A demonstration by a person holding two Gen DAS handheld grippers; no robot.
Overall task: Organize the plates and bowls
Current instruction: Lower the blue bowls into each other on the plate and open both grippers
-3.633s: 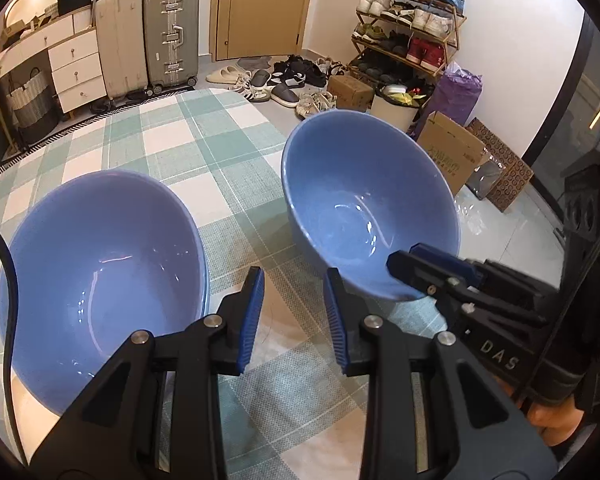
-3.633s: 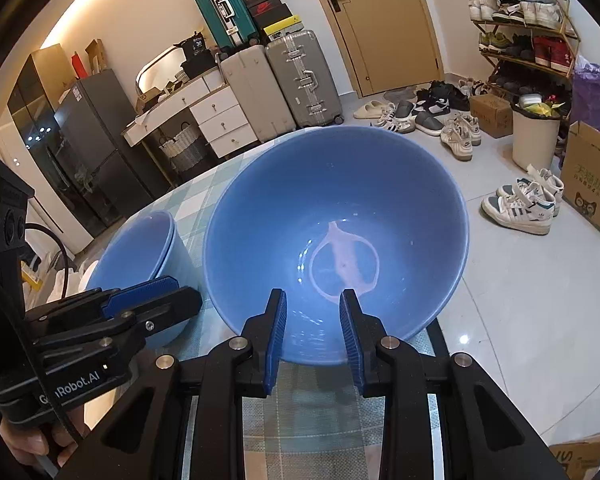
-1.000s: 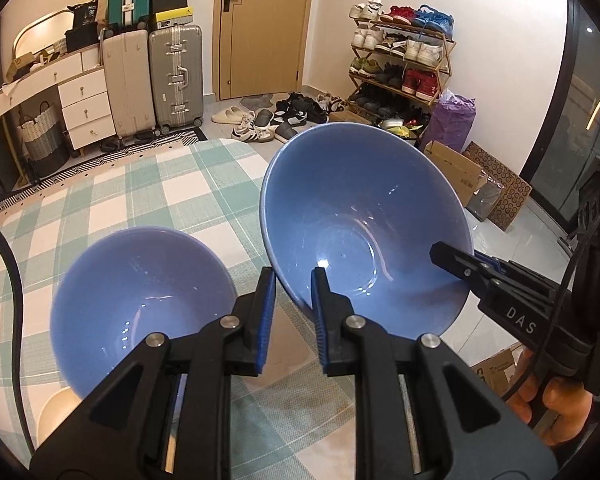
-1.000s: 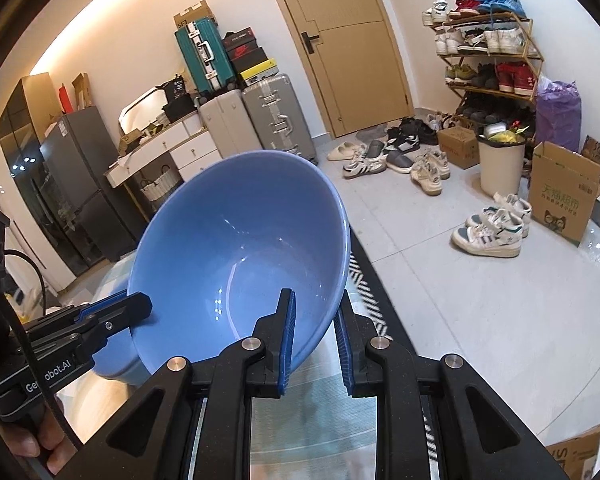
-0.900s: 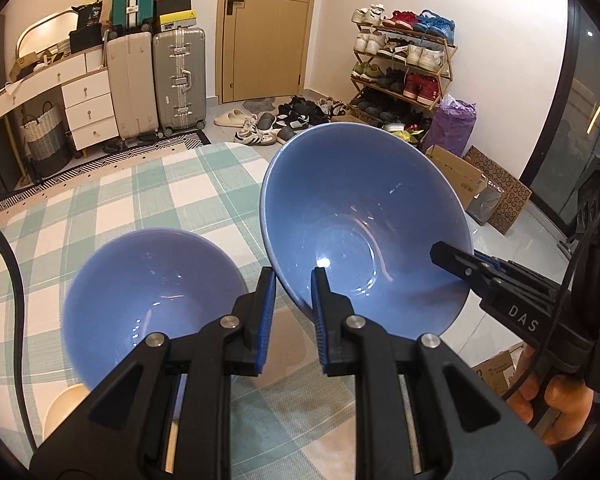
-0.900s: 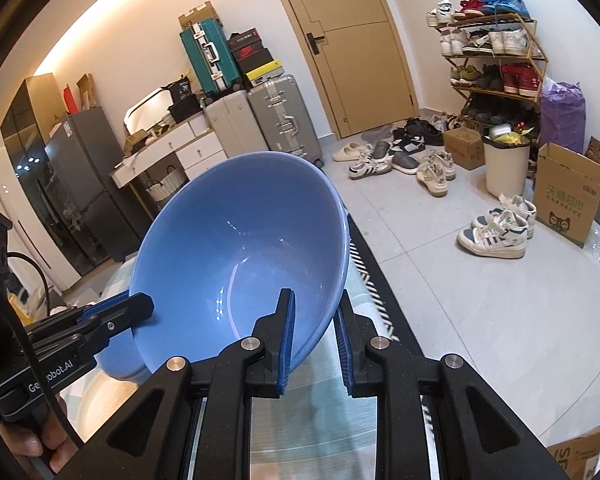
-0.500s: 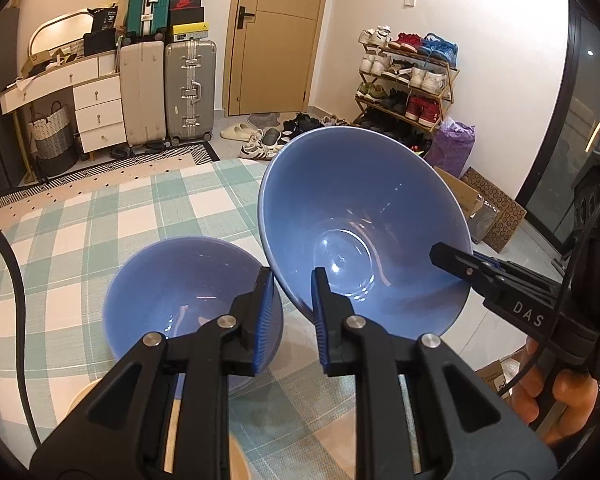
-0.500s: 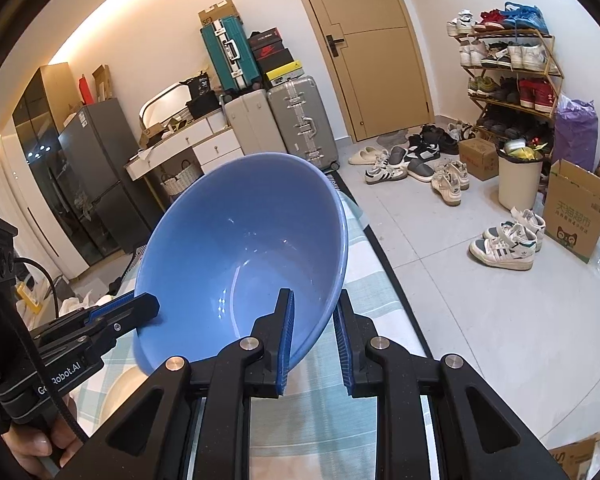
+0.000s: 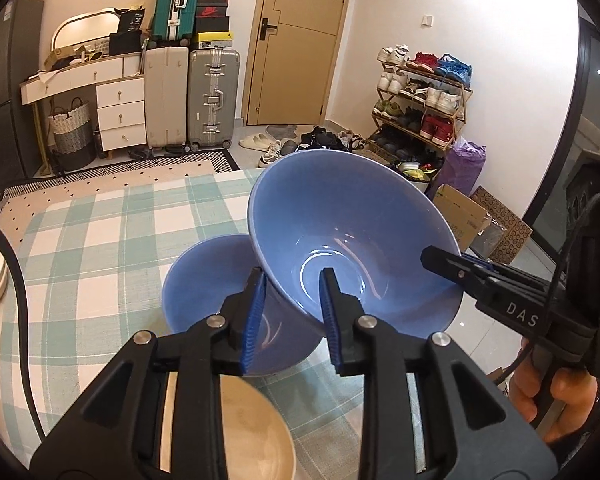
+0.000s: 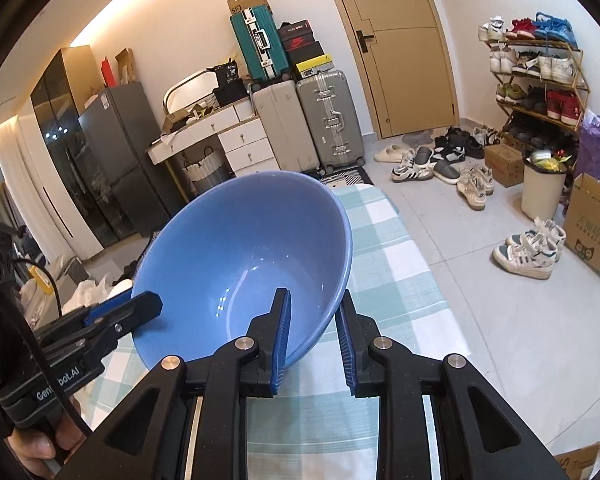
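Top bowl (image 9: pixel 352 240): empty, tilted over the lower bowl (image 9: pixel 204 280) on the bench (image 9: pixel 80 240); contact hidden.
Left fingers (image 9: pixel 254 320): just opening, loose astride its rim.
Right fingers (image 10: pixel 280 336): likewise.
Cream dish (image 9: pixel 240 432): cut off.

The tilted bowl (image 9: pixel 352 240) sits over the right rim of a second bowl (image 9: pixel 208 280) on the surface (image 9: pixel 92 240); a plate (image 9: pixel 248 432) lies below them, at lower centre.

large blue bowl (image 9: pixel 352 240): tilted, airborne | small blue bowl (image 9: pixel 204 280): upright, beneath it
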